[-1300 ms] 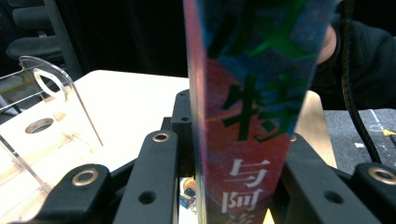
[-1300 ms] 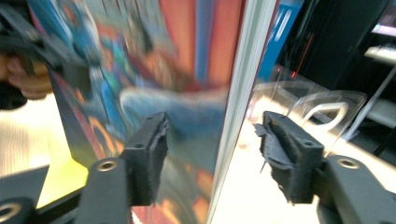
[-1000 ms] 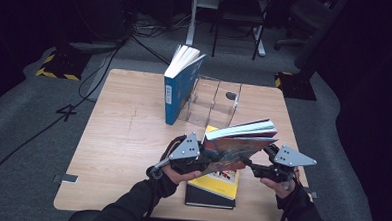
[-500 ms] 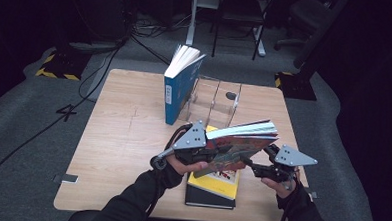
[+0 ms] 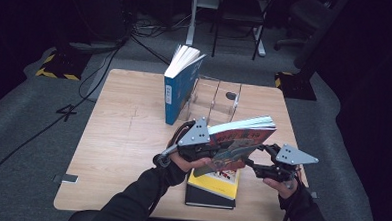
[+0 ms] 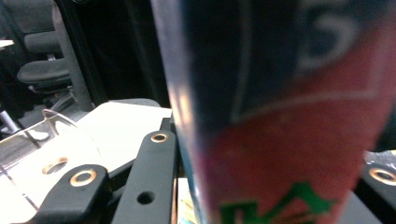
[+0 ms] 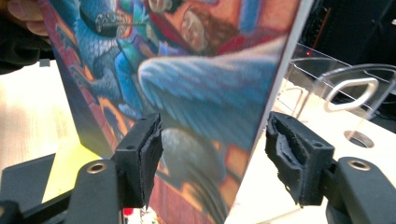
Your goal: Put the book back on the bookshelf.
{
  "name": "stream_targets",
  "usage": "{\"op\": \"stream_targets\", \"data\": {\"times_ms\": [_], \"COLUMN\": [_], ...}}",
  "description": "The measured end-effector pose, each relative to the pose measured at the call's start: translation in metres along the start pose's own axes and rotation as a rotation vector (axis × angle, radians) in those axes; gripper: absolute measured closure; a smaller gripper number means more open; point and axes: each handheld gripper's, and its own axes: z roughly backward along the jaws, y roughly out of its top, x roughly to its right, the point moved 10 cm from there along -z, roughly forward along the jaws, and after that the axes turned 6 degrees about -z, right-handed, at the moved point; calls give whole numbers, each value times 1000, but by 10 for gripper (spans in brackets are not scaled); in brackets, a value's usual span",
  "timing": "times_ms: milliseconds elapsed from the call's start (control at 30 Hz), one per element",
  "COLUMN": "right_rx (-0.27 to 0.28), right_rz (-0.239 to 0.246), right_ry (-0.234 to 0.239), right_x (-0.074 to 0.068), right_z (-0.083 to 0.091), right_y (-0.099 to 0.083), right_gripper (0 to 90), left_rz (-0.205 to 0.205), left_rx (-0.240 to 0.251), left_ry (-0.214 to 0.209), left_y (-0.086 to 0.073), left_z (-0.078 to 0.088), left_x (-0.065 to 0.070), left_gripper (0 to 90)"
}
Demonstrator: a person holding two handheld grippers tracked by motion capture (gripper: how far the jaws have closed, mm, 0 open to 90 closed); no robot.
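**An illustrated book held up between two grippers over the table**

Not much writing can be read. In the left gripper view a large pale figure, maybe a "5", stands on the dark blue upper part of the illustrated book (image 6: pixel 289 116), and green letters begin at the bottom on red, but they are cut off and blurred. On the spine of the blue book (image 5: pixel 170 97) there is small white print, too small to read. On the grey floor at the left, a mark like a "4" (image 5: pixel 66 112) is taped or painted.

The illustrated book (image 5: pixel 235 144) is raised above the wooden table (image 5: pixel 117 152), tilted, its page edges up. Its cover (seen closely in the right gripper view) shows a painted blue winged creature and a figure with brown hair (image 7: pixel 187 88).

The left gripper (image 5: pixel 195 145) is at the left end of this book; the left hand (image 5: pixel 189 163) is under it, forearm coming from below. Its jaws stand on both sides of the book, but if they press it I cannot tell. The right gripper (image 7: pixel 212 154) has the jaws wide apart, the book's lower corner between them without touching the pads.

Under the raised book a yellow book (image 5: pixel 216 179) lies on a black book (image 5: pixel 205 196). The blue book stands upright against a clear acrylic book rack (image 5: pixel 217 99).
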Motion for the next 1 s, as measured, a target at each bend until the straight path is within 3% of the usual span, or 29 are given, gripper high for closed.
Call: {"op": "stream_targets", "data": {"times_ms": [100,233,367,467,600,633,833,1000], "right_rx": [-14,-29,-42,-52,-72,-72,-108,-140], "right_rz": [-9,-19,-46,-65,-88,-88,-111,-111], "right_ry": [-12,-44,-73,-90,-110,-110,-109,-109], "right_x": [4,13,23,30,39,39,44,43], "right_z": [3,8,14,18,22,22,22,17], "right_y": [-3,-9,-16,-22,-32,-32,-45,-53], "right_gripper": [362,361,358,358,358,358,367,390], "left_rz": [13,-3,-19,-3,4,4,15,48], "left_rx": [2,-11,-47,-54,-65,-65,-72,-54], "left_ry": [25,56,127,171,260,260,371,416], "left_y": [1,3,5,4,1,1,-7,-10], "left_z": [-4,-6,-6,-2,8,8,22,22], "left_x": [-9,-18,-36,-51,-75,-75,-108,-123], "left_gripper": [733,736,737,738,738,739,739,738]}}
